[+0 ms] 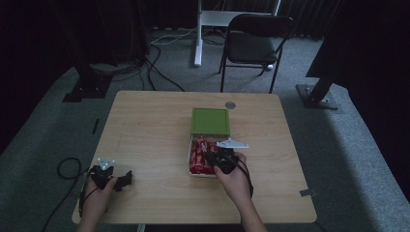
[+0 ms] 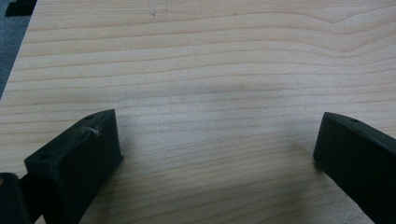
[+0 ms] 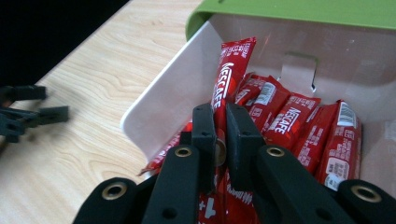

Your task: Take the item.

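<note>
Wooden table [image 1: 145, 125], green lid [image 1: 210, 121] behind sachet box [image 3: 154, 107], chair [image 1: 254, 43] beyond.

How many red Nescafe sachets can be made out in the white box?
5 at least: one sachet pinched upright in the right claw, four lying to its right in the white box, nearest at. More partly hidden under the claw.

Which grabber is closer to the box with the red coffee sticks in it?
The right gripper. It is over the open white box, pinching one red coffee stick. The left gripper rests far off by the table's near left corner, its jaws open over bare wood.
</note>
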`<state>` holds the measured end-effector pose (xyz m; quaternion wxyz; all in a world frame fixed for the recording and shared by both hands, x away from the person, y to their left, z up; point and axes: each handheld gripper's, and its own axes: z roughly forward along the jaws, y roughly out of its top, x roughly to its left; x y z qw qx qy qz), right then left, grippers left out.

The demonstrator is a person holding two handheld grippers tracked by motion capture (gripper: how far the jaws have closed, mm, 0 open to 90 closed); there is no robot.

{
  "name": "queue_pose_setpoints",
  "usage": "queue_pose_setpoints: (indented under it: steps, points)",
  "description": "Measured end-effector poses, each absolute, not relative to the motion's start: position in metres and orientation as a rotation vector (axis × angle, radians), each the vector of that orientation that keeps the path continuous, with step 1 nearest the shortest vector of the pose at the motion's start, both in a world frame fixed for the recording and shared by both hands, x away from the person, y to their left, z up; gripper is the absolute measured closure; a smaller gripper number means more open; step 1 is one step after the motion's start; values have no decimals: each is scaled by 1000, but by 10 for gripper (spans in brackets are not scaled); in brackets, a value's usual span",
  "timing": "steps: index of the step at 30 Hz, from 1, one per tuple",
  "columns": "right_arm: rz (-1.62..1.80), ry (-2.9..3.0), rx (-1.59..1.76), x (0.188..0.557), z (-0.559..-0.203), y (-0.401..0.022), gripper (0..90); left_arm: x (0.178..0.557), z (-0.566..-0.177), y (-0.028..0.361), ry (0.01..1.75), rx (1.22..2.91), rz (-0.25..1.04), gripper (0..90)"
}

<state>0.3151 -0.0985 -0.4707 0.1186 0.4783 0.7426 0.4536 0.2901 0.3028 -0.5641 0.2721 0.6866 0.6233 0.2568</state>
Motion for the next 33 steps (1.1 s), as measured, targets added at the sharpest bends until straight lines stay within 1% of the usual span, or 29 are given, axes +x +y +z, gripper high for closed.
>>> queue_pose_setpoints:
  steps: [20,33]
  points:
    - [1463,2144,1354,291,-446,-127,831,290,-564,303,1677,1849,692,12]
    - [1484,2068,1354,291,-432,-147,831,290,-564,303,1677,1849,692,12]
